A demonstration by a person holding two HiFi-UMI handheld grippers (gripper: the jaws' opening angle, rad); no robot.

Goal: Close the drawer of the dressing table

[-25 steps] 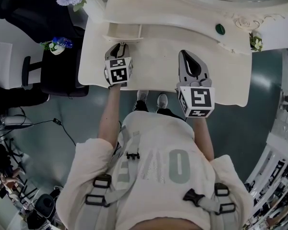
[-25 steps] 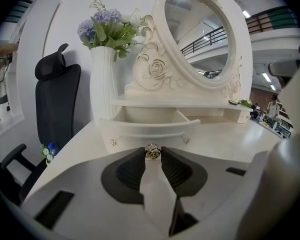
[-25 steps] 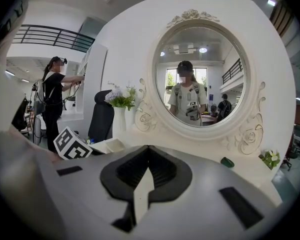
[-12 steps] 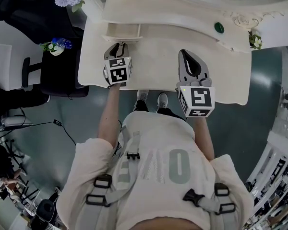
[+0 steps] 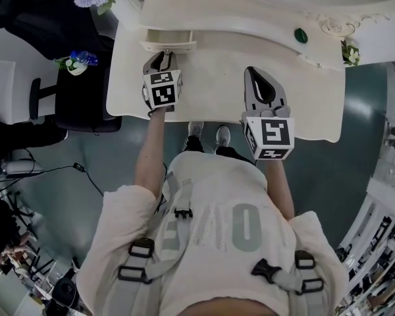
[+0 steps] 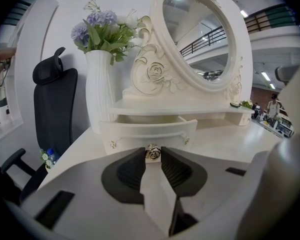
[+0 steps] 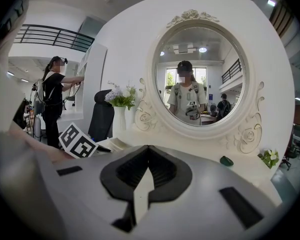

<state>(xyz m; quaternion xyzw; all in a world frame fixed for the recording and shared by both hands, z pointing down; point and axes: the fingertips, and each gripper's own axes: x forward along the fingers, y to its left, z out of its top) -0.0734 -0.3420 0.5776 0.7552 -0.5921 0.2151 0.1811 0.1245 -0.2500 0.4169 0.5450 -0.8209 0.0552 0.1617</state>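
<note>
A cream-white carved dressing table [image 5: 210, 78] is standing in a bright hall. A round mirror [image 7: 200, 79] is rising along the far edge of the table, and a white vase of blue and white flowers [image 6: 100, 91] is standing at the far left corner. The small cream drawer [image 6: 150, 132] is sitting under the low shelf [image 6: 170, 109] near that far left corner. It is standing a little open, because a strip of its inside is showing behind the front panel.

The left hand-held gripper [image 5: 164, 54] is pointing at the drawer front from the near side. Its jaws are standing narrow, and the small shiny metal knob [image 6: 152, 152] of the drawer is sitting between their tips, touching both as far as one can see.

The right hand-held gripper [image 5: 253, 72] is hovering over the middle of the table, a little toward the right edge and well apart from the drawer. Its jaws are pressing together at the tips, with nothing between them.

A small dark green object [image 5: 301, 37] is lying near the far right corner.
</note>
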